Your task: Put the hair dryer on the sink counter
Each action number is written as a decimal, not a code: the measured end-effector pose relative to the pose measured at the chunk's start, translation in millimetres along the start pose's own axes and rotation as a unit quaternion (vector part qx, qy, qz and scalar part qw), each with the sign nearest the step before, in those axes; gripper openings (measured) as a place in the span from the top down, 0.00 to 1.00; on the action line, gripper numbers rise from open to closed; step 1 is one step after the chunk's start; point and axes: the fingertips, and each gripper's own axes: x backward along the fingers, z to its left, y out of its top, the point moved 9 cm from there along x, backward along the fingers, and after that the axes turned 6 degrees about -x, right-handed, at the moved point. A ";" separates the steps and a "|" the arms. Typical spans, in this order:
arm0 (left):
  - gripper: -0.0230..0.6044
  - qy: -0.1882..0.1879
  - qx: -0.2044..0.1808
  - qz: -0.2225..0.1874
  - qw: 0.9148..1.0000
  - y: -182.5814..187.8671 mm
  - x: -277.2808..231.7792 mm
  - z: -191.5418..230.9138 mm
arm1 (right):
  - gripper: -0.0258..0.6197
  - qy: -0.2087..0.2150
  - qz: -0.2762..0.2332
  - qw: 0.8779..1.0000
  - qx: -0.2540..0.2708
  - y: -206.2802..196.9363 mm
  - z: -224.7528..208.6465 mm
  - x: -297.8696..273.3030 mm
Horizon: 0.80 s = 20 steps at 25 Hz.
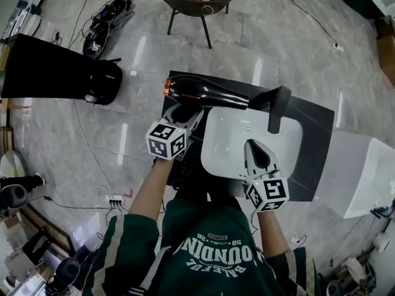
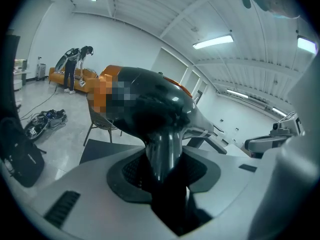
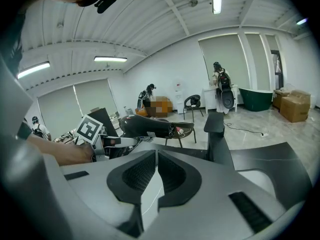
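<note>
Hair dryer (image 1: 203, 93) held in left tongs (image 1: 185, 111) over dark counter (image 1: 315, 121); right tongs (image 1: 255, 147) clenched empty.

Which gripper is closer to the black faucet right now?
Right. The right gripper sits over the basin, just short of the faucet; the left gripper is farther left, jaws clamped on the hair dryer.

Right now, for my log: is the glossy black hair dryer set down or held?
Held: the left gripper clamps the hair dryer by its handle, barrel level over the dark sink counter; contact, cannot tell.
</note>
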 end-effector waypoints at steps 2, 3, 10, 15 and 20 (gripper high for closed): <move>0.71 0.001 0.005 0.005 1.000 -5.6 -3.8 1.4 | 0.89 -0.003 0.004 1.000 -0.007 -4.3 -2.2 0.4; 0.71 0.004 0.009 0.008 1.000 -8.1 -5.4 2.5 | 0.89 -0.005 0.007 1.000 -0.011 -5.6 -3.1 0.6; 0.71 0.024 0.022 0.026 0.999 -17.8 -23.2 12.3 | 0.89 -0.012 0.009 1.000 -0.019 -6.4 -11.4 -0.9; 0.71 0.040 0.029 0.048 0.998 -28.8 -37.0 16.9 | 0.89 -0.020 0.011 0.999 -0.025 -9.3 -19.0 2.3; 0.71 0.045 0.026 0.062 0.997 -37.2 -48.1 19.7 | 0.89 -0.024 0.016 0.999 -0.024 -11.1 -22.0 4.9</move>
